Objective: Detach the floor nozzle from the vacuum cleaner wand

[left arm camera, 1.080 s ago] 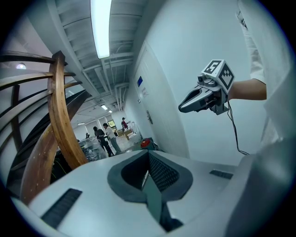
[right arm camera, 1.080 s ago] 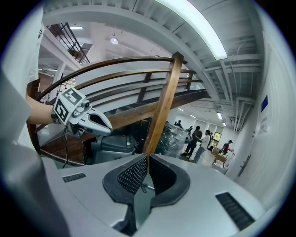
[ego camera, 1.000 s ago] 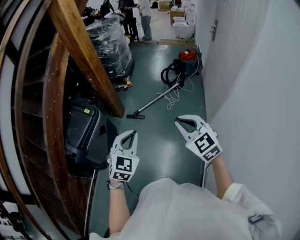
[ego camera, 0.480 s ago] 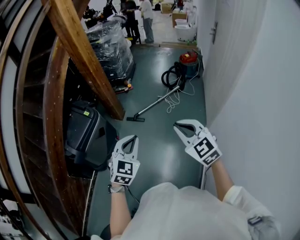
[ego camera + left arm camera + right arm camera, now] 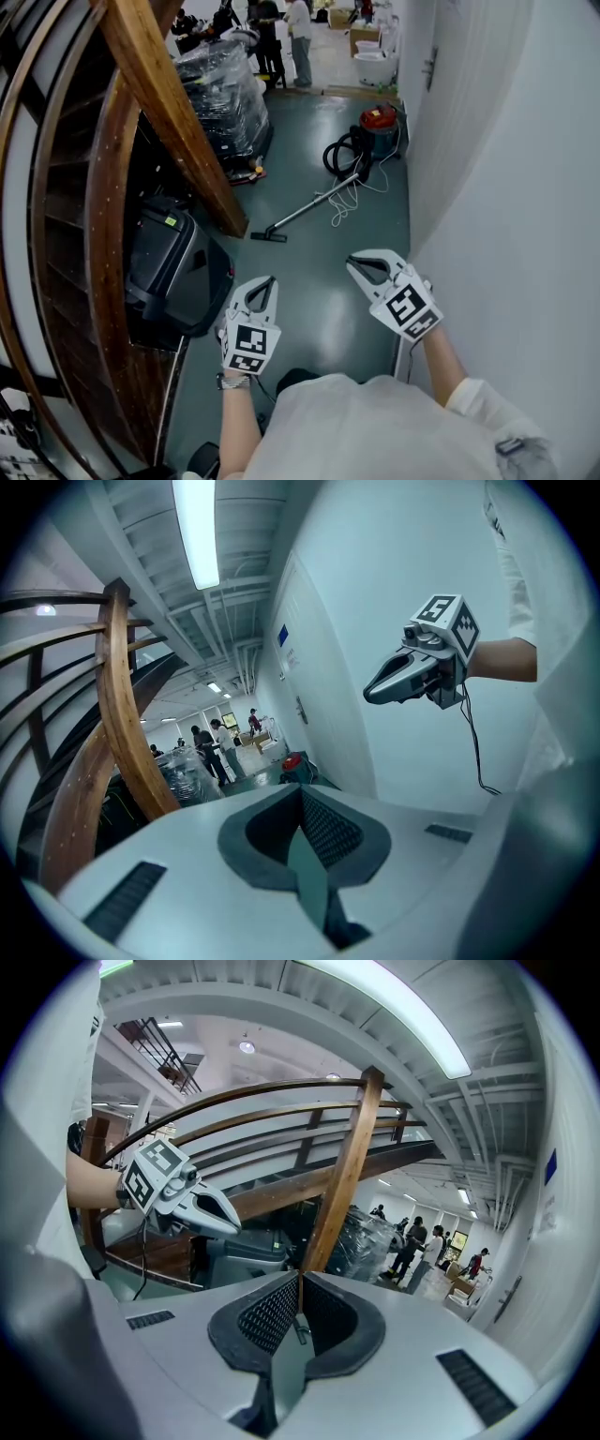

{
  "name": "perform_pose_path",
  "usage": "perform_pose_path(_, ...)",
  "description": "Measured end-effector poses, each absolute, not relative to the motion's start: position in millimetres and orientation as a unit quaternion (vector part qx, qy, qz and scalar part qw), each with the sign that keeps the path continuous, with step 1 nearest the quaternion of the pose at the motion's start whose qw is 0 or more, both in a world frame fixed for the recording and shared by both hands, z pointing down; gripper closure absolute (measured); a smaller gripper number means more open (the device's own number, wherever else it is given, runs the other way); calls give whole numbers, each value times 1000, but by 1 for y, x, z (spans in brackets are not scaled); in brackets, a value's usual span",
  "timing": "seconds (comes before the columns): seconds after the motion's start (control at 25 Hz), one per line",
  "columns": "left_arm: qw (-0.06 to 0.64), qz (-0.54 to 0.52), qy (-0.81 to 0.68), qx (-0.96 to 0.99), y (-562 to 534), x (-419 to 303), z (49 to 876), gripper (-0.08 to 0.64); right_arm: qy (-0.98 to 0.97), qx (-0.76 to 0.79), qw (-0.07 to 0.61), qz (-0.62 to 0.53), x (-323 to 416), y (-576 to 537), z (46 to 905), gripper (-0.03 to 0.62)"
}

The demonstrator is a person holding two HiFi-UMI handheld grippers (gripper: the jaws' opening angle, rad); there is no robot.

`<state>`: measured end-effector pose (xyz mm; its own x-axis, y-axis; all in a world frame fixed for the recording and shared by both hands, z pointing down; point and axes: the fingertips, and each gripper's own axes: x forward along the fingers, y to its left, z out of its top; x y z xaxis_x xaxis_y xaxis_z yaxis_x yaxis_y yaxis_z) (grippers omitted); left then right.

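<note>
Both grippers are held out in front over the grey-green floor [image 5: 309, 300]; nothing is gripped yet. The left gripper [image 5: 271, 279] is seen with its jaws pressed together and nothing caught between them; same story for the right gripper [image 5: 350, 265], jaws closed up on empty air, held a bit further forward and close to the white wall [image 5: 506, 187]. The two are held apart from each other, each pointed forward and slightly down.

The floor nozzle [image 5: 269, 234] is found lying flat on the floor further ahead, well apart from both grippers; it's attached to the end of the wand [image 5: 314, 201], which is laid at a slant up toward the red vacuum cleaner [image 5: 379, 120] parked by the wall. A black hose [image 5: 339, 150] is coiled just beside the vacuum cleaner; a white cord [image 5: 349, 197] is strewn loosely on the floor next to the wand.

On the left side a big slanted wooden beam [image 5: 164, 103] is seen, with a black case [image 5: 173, 272] tucked under it near the left gripper; a plastic-wrapped stack [image 5: 225, 89] is parked further back. A few people [image 5: 281, 33] can be made out standing at the far end, too small for any detail.
</note>
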<state>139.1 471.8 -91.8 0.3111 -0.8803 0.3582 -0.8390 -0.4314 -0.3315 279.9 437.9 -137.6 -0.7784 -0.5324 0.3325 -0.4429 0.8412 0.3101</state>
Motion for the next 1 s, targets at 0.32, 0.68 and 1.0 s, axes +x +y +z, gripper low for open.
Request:
perform_pose_path(0.32, 39, -261, 532, -805, 481, 143, -90, 565, -935, 282, 195, -89, 290, 436, -134, 558)
perform_pose_path(0.68, 34, -251, 537, -805, 452, 131, -83, 565, -933, 286, 204, -78, 287, 410, -120, 560)
perform_pose_path(1.0, 26, -246, 535, -808, 374, 92, -66, 565, -925, 304, 212, -90, 257, 331, -120, 558)
